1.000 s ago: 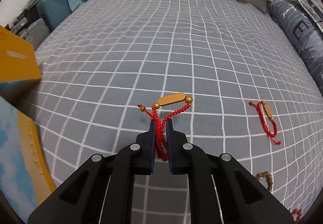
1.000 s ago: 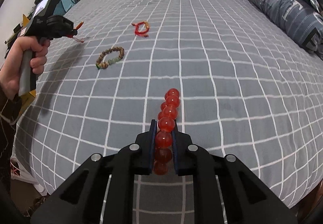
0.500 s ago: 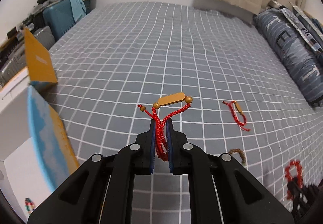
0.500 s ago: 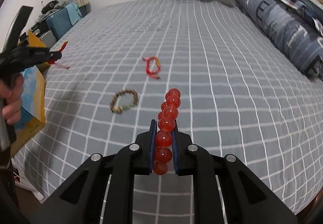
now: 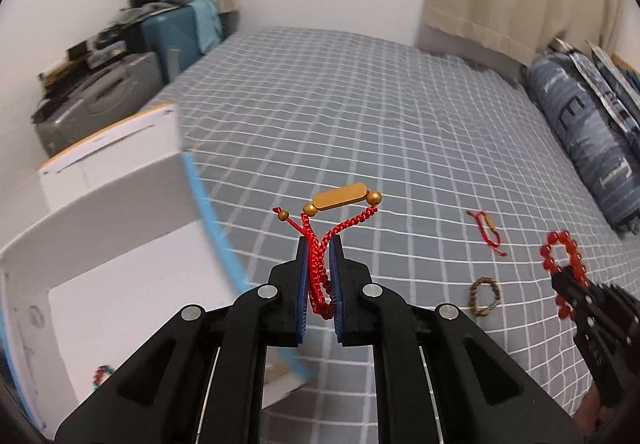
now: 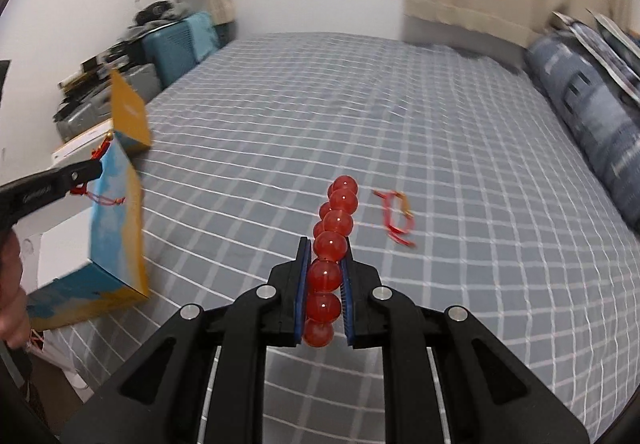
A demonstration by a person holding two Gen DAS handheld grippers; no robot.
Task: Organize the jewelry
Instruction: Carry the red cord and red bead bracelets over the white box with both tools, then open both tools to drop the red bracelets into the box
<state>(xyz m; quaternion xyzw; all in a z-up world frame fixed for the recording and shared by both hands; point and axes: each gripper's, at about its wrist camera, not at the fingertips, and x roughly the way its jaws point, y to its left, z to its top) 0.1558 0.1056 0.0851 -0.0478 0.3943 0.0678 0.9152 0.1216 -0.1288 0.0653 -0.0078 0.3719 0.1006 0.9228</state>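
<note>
While the left gripper [image 5: 319,244] was clenched on the red braided cord bracelet [image 5: 338,218], its gold bar lay crosswise beyond the fingertips, long axis running from 8 to 2 o'clock. An open white box [image 5: 120,204] stood at 9 o'clock over the grey checked bedspread [image 5: 380,116]. The right gripper [image 6: 325,248] was grasping a red bead bracelet [image 6: 334,232], its strand pointing toward 12 o'clock. A second red cord bracelet [image 6: 396,214] lay on the bed at 1 o'clock, near the beads.

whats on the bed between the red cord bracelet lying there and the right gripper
In the left wrist view, a brown bead bracelet lies between the loose red cord bracelet and the right gripper.
</note>
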